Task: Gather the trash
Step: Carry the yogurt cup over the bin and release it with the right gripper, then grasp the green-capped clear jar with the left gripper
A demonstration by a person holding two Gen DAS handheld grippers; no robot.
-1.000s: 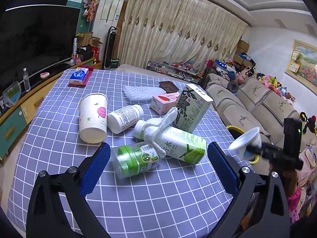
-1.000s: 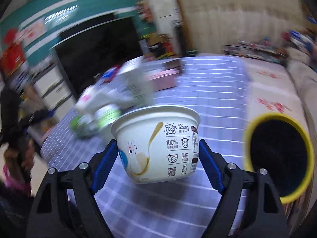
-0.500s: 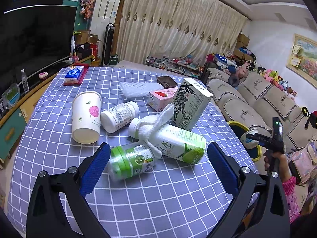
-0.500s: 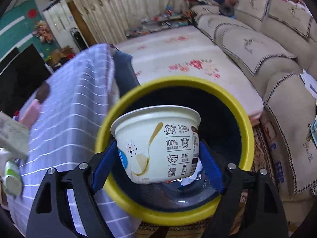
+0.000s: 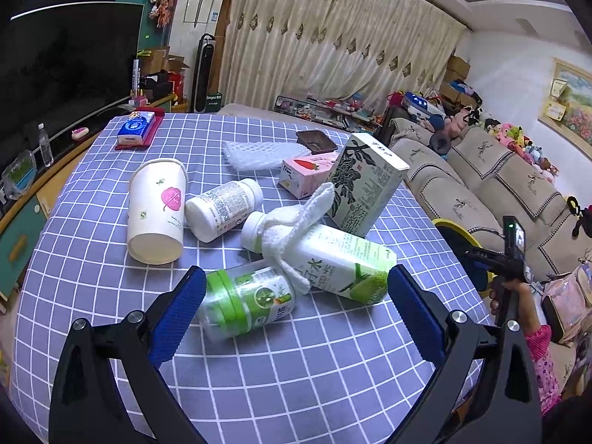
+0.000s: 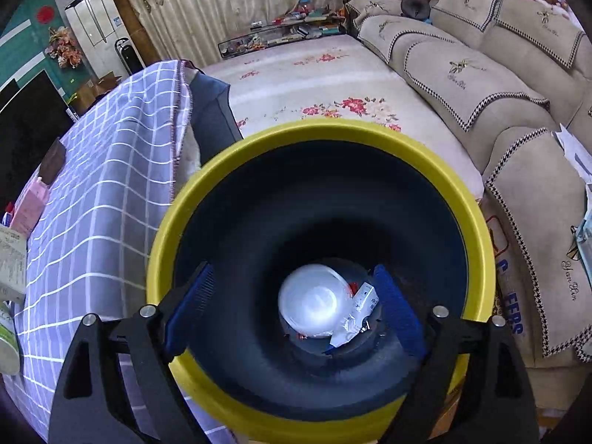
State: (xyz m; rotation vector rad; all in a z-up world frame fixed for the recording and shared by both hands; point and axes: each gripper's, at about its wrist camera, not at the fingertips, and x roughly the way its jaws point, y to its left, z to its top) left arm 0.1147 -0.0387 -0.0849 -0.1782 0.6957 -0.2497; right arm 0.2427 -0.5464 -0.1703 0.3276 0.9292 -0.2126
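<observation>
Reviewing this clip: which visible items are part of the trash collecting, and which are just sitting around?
Job:
yellow bin
white cup inside it
green jar
green-label bottle
paper cup
pill bottle
tea carton
pink box

Lying about:
tissue pack
sofa

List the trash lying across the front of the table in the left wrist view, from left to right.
paper cup → white pill bottle → green-lidded jar → green-and-white drink bottle

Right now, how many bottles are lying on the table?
3. White pill bottle beside the paper cup, green-label bottle under white netting mid-table, clear green-capped bottle nearest the camera. Others may be hidden behind the cartons.
</observation>
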